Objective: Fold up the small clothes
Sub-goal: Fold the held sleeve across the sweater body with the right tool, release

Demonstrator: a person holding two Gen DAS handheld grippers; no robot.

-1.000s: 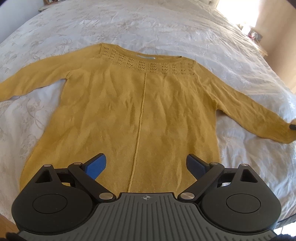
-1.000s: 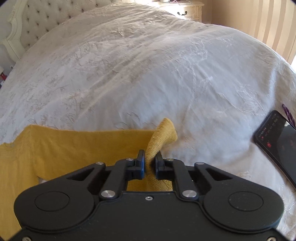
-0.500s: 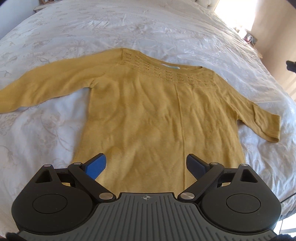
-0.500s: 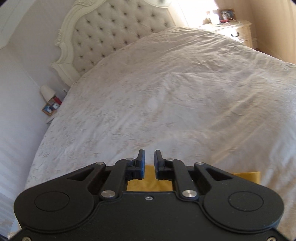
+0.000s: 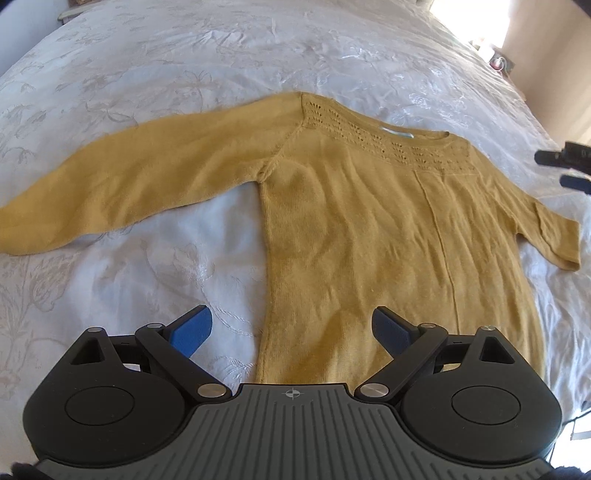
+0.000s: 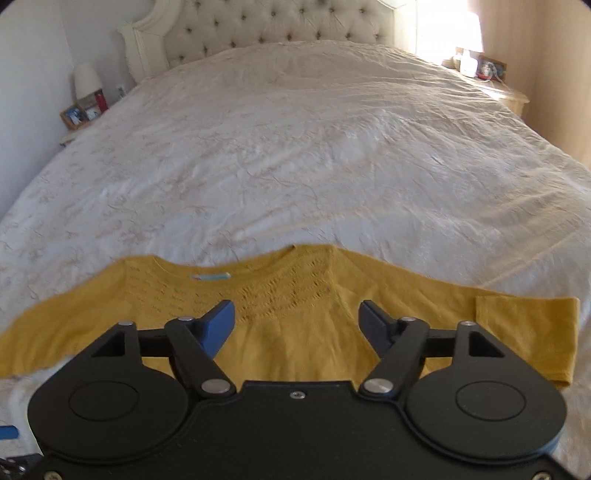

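A mustard yellow sweater (image 5: 369, 229) lies flat, face up, on the white bedspread (image 5: 184, 74). Its left sleeve (image 5: 129, 181) stretches straight out. The right sleeve (image 5: 550, 232) is shorter, with its cuff end doubled back on itself. My left gripper (image 5: 291, 312) hovers open over the left corner of the hem, holding nothing. My right gripper (image 6: 296, 306) hangs over the chest below the lace neckline (image 6: 258, 288); its jaws are opening and nothing is between them. In the left wrist view, the right gripper (image 5: 557, 170) shows at the right edge, above the folded sleeve.
A tufted headboard (image 6: 273, 29) closes the far end of the bed. A nightstand with a lamp and photo frames (image 6: 85, 103) stands at the far left, and another with a lit lamp (image 6: 476, 55) at the far right. Bare bedspread lies beyond the neckline.
The right gripper let go of the right sleeve cuff, leaving it folded back, swung left over the sweater's chest and opened. The left gripper slid left along the hem.
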